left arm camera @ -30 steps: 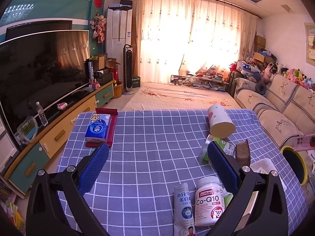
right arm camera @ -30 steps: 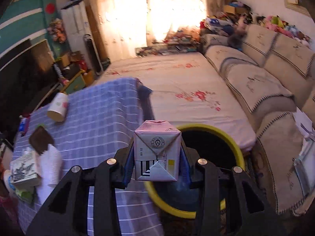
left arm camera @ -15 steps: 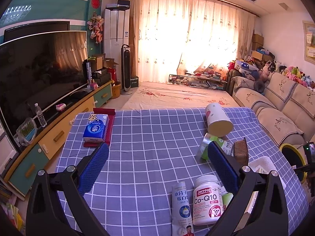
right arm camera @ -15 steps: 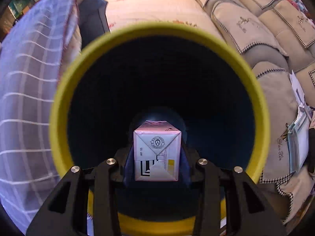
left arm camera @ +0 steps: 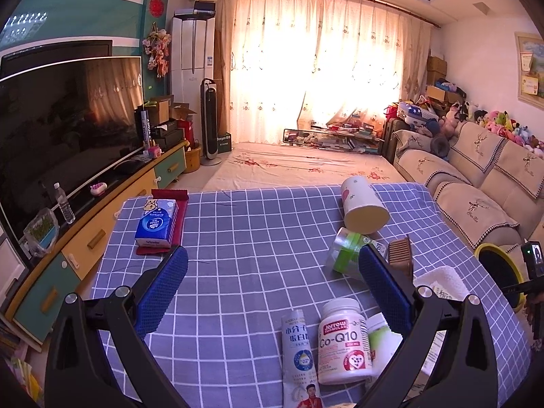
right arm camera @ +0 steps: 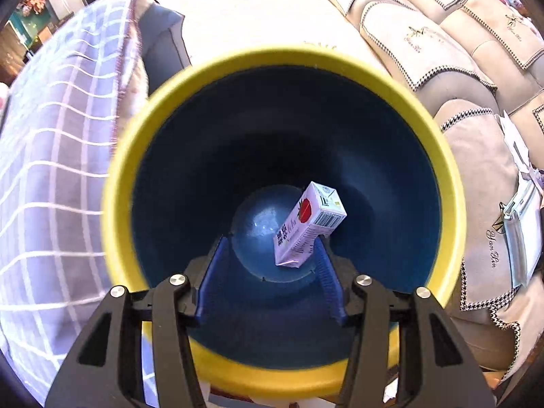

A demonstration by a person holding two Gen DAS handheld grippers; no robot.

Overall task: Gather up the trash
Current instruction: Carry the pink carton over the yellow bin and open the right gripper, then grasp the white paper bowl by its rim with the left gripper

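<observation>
My right gripper [right arm camera: 270, 255] is open over the mouth of a yellow-rimmed, dark blue trash bin [right arm camera: 285, 59]. A small pink-and-white drink carton [right arm camera: 307, 226] lies tilted at the bin's bottom, free of the fingers. My left gripper [left arm camera: 272, 278] is open and empty above the blue checked table [left arm camera: 244, 238]. On the table lie a paper cup on its side [left arm camera: 363, 209], a green-labelled plastic jar [left arm camera: 345, 253], a brown comb-like item [left arm camera: 401, 256], a Co-Q10 bottle [left arm camera: 343, 341] and a white tube [left arm camera: 299, 350]. The bin also shows at the left wrist view's right edge [left arm camera: 493, 265].
A blue tissue pack [left arm camera: 156, 222] lies on a red book at the table's far left. A white cloth [left arm camera: 440, 280] lies at the table's right edge. The TV cabinet [left arm camera: 102, 224] runs along the left, the sofa [left arm camera: 476, 187] along the right.
My right gripper opened and let go of the carton, which dropped to the bottom of the bin. The left gripper stayed open and shifted only slightly.
</observation>
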